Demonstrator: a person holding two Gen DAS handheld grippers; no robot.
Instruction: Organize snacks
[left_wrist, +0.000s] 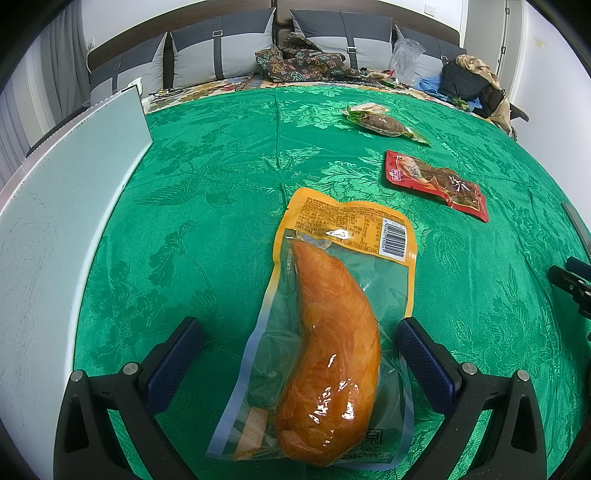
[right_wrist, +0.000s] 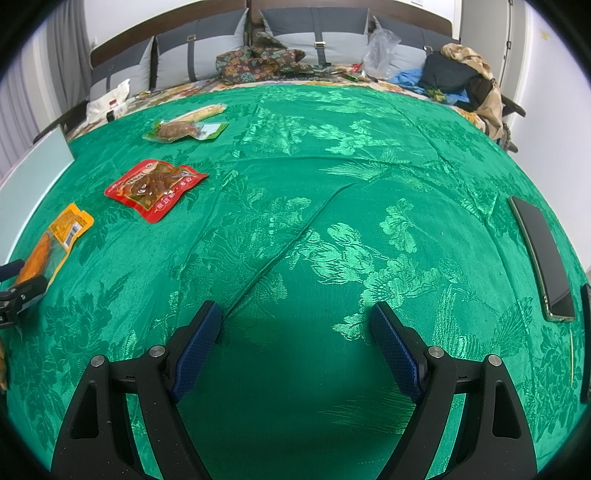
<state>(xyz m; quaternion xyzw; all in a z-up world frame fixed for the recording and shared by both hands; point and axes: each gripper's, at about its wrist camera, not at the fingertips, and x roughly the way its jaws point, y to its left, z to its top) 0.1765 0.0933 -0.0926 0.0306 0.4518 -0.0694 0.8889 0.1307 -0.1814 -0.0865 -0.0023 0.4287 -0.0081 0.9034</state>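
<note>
A yellow-edged clear pack with an orange chicken piece (left_wrist: 325, 332) lies on the green cloth, between the wide-open fingers of my left gripper (left_wrist: 299, 336), which do not touch it. It also shows at the left edge of the right wrist view (right_wrist: 55, 240). A red snack pack (left_wrist: 436, 184) (right_wrist: 153, 188) lies further off. A green-edged brown snack pack (left_wrist: 384, 123) (right_wrist: 181, 131) and a pale pack (right_wrist: 203, 112) lie at the far side. My right gripper (right_wrist: 295, 332) is open and empty over bare cloth.
A pale blue-white box (left_wrist: 55, 229) stands along the left side of the table. A black phone (right_wrist: 543, 254) lies at the right edge. Behind the table are a sofa with grey cushions (left_wrist: 221, 48), patterned fabric (left_wrist: 303, 62) and clothes.
</note>
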